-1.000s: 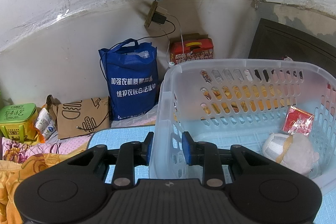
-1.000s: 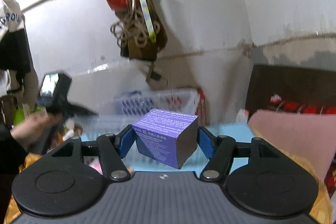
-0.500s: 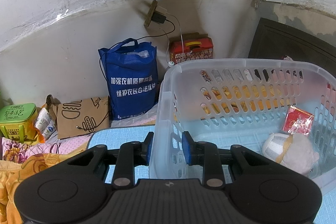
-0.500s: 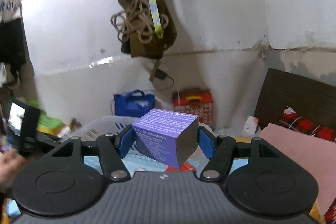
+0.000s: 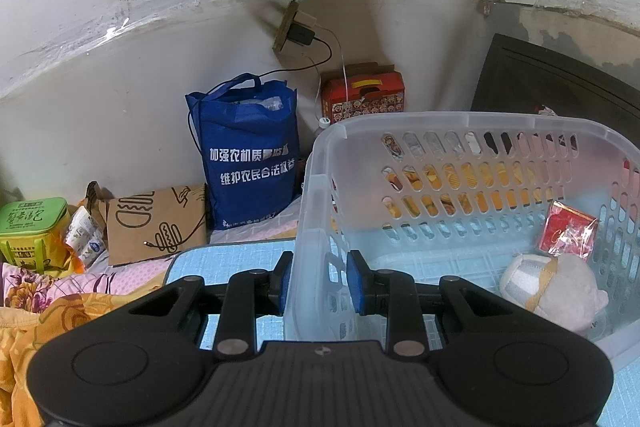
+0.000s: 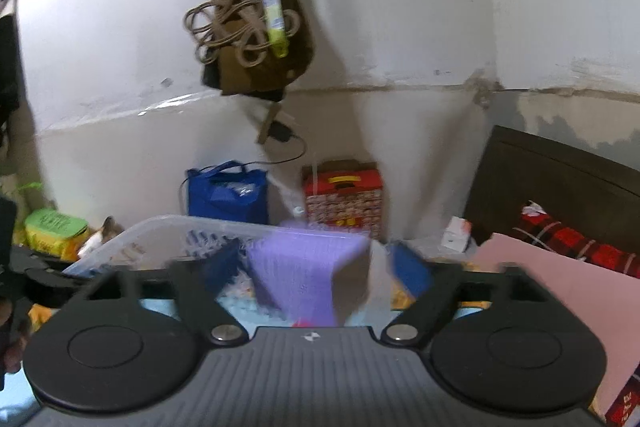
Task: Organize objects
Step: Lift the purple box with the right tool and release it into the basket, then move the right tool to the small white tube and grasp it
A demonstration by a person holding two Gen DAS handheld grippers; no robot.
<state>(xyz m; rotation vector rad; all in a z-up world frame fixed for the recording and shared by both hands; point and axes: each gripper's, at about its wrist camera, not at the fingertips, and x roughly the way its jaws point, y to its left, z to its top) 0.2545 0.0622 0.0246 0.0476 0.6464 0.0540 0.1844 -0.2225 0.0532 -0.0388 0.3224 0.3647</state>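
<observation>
The purple box (image 6: pixel 308 277), blurred, sits between the blue pads of the right gripper (image 6: pixel 318 269), whose jaws are opening and no longer press it, above the near rim of the clear plastic basket (image 5: pixel 472 121). The left gripper (image 5: pixel 320 281) pinches the basket's left wall. Inside, at the right, lie a red packet (image 5: pixel 568 231) and a plush toy (image 5: pixel 552 291).

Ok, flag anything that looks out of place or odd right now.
The purple box is blurred and loose between the opening right gripper, dropping toward the basket. The left gripper clamps the basket wall.
</observation>
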